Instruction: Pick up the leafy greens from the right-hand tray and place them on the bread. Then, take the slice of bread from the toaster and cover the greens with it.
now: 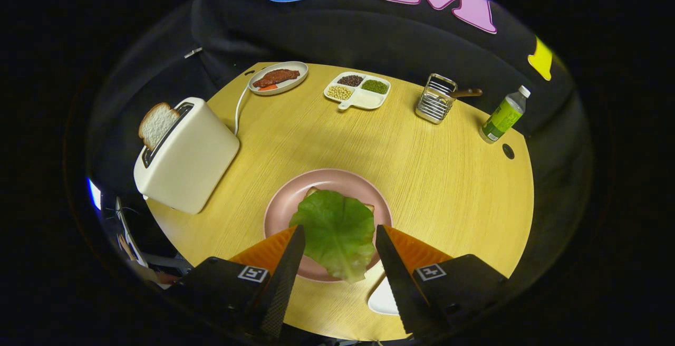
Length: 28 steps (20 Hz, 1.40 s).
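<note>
Gripper (pixel 337 235) open around leafy greens (pixel 337 232); labels unreadable.

Bright overhead light washes the table (pixel 453 177) centre; fisheye bends edges; surroundings dim.

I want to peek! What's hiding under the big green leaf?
A slice of bread peeks out beneath the lettuce leaf, on the pink plate. Most of it is covered. The open gripper straddles the leaf.

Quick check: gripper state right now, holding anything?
Gripper: open, holding nothing; the leafy green lies between its fingers on the bread on the pink plate, touching neither finger.
</note>
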Tool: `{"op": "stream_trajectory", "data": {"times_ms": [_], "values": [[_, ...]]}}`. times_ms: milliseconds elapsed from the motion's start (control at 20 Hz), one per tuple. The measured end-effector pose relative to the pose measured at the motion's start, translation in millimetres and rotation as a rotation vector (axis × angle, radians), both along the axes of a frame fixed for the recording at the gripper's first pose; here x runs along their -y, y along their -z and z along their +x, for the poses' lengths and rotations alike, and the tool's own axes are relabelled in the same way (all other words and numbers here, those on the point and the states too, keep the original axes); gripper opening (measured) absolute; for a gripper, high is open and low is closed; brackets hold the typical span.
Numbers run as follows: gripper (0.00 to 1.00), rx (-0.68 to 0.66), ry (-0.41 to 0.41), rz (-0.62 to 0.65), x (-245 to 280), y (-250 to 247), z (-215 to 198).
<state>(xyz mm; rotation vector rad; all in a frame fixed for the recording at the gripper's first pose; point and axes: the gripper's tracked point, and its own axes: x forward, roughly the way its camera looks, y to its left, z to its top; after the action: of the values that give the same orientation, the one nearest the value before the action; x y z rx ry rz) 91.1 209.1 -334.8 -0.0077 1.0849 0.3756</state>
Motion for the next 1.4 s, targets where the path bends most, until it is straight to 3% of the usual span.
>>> {"op": "stream_trajectory", "data": {"times_ms": [400,800,1150,1400], "values": [[0.85,0.131,-0.001,0.153,-49.2,-100.9,1.1],[0.84,0.220,-0.107,0.313,-161.9,-197.2,14.2],[0.83,0.183,-0.188,0.352,-265.2,-205.4,14.6],[0.84,0.046,-0.116,0.373,-321.8,-172.0,25.8]]}}
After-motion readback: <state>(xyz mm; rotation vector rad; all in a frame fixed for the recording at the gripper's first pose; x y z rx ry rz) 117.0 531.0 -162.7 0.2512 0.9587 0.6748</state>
